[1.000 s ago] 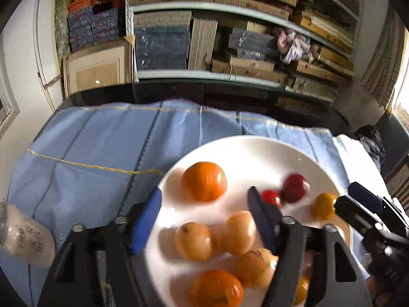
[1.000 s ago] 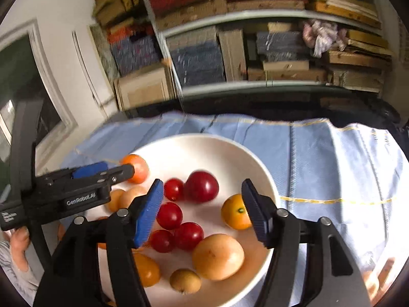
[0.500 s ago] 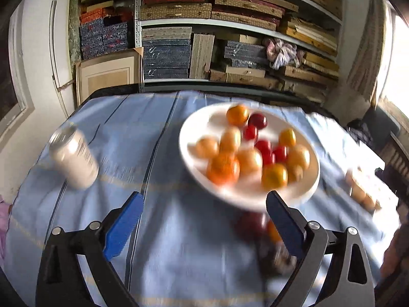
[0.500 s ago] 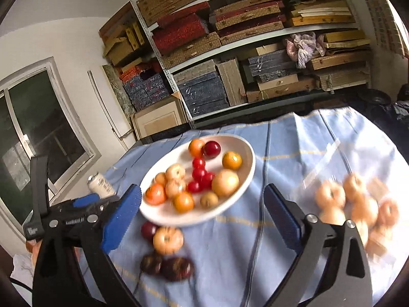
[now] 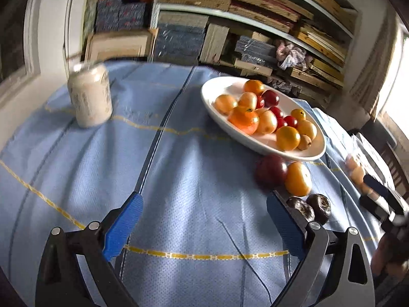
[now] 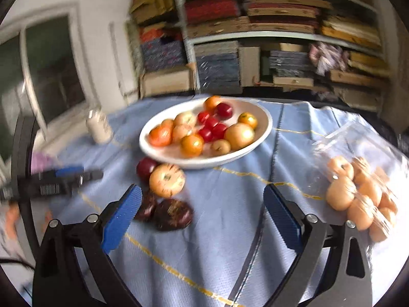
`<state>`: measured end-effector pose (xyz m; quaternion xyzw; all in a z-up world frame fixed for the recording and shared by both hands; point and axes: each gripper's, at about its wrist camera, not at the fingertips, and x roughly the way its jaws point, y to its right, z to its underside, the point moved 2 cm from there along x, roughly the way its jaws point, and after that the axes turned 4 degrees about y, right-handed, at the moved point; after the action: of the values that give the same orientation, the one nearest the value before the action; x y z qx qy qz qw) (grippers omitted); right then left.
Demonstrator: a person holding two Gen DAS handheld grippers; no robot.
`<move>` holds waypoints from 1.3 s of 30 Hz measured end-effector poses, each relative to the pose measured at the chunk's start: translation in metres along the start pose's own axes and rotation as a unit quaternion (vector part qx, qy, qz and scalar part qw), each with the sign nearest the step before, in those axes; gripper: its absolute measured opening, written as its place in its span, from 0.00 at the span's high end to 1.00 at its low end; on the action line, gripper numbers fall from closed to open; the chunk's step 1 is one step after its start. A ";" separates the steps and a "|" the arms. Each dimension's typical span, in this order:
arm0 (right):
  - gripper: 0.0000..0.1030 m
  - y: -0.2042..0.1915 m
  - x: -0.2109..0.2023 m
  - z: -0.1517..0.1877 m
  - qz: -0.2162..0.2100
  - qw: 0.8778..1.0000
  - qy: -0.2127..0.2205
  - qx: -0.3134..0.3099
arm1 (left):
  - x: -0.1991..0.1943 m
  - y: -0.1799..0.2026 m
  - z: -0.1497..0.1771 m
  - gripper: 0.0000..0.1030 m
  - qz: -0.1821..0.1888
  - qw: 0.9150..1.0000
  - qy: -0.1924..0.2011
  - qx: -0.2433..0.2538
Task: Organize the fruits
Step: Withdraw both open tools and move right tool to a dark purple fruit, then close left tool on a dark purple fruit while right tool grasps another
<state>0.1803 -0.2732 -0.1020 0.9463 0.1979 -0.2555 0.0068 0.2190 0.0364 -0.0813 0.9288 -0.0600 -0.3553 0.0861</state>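
Hovering above the blue-clothed worktop, left gripper fingers released, empty; right gripper fingers closing slightly, empty. Fruit plate upper centre.

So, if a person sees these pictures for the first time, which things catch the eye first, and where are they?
The white plate, heaped with orange and red fruits, stands in the middle of the blue cloth. Four loose fruits lie on the cloth just in front of it, and a clear bag of pale fruits lies to the right. A white jar stands far left.
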 end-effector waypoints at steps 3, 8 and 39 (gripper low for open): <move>0.25 -0.018 0.005 0.005 0.008 0.999 -0.020 -0.047 | 0.001 -0.006 0.001 0.05 0.006 1.000 -0.007 -0.017; 0.27 -0.033 0.015 0.009 0.023 0.995 -0.039 -0.088 | 0.001 0.002 0.003 0.05 0.007 1.000 -0.010 0.000; 0.54 0.021 0.041 0.010 0.019 0.994 -0.108 0.008 | -0.007 0.049 0.011 0.04 -0.021 0.992 0.025 0.119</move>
<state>0.2161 -0.2783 -0.1326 0.9168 0.1761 -0.3575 0.0253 0.2041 -0.0120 -0.0753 0.9423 -0.0801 -0.3237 -0.0307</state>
